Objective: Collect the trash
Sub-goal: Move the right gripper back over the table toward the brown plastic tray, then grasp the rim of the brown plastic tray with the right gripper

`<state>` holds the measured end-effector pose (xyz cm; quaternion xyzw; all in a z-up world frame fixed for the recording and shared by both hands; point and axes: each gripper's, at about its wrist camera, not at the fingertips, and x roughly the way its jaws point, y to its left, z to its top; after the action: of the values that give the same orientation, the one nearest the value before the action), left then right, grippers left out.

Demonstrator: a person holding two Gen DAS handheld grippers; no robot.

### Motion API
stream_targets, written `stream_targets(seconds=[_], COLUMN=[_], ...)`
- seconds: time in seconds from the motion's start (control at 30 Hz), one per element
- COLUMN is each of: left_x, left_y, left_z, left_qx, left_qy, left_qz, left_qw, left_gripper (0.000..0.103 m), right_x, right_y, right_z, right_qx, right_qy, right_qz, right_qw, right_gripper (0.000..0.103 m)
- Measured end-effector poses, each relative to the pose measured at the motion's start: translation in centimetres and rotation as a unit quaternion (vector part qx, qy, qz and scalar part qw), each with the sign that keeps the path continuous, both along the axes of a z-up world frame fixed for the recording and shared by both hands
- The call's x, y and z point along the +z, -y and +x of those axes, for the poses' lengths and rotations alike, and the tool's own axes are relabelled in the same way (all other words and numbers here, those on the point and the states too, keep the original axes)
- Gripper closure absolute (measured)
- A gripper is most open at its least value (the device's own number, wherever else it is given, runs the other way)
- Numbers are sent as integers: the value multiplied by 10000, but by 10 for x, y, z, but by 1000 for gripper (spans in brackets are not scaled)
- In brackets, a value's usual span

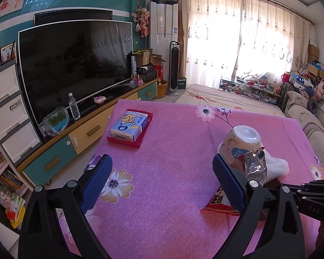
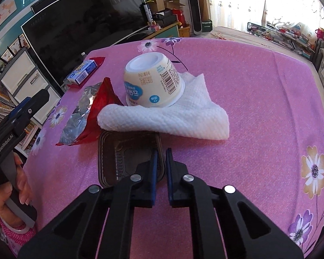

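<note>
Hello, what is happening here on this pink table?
A person holds a gripper in each hand and is collecting trash from the pink table. The right gripper has shut on the rim of a dark plastic tray. The left gripper is open and holds nothing. Beyond the tray lie a white paper towel with an upturned cup resting on it, and a red foil wrapper beside them. A tissue box sits further away.

Left tongs (image 1: 162, 183) spread wide, right tongs (image 2: 161, 154) pinched nearly shut
</note>
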<state>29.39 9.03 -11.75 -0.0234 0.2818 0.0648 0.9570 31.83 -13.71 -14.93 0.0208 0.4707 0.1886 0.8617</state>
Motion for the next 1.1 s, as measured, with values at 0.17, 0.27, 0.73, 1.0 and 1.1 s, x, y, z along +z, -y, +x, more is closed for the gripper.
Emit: stream_targets(seconds=[0.17,0.27,0.73,1.0,1.1], left_x=[1,1,1,-2,-3], left_y=[1,0,12,19,22], left_z=[-1,-1,-3,-1,0], left_qx=[-14,-29,-221,-284,-309], left_qy=[33,24,37,1,-13], left_qz=[-24,-28,86,211,281], left_qw=[10000,10000,9997,9994,9991], left_gripper=[10,10,10,10,10], right_x=[2,5,39,39,43], right_y=[7,20,199,265,232], right_z=[-19,-36,-109,-130,-120], right_qx=[19,-59,-2105,-2780,-2309], right_qy=[-16,88,714,699,714], right_qz=[84,140,434,688,655], right_qw=[10000,9998,9740,9556,9681], right_gripper=[96,96,97,94,89])
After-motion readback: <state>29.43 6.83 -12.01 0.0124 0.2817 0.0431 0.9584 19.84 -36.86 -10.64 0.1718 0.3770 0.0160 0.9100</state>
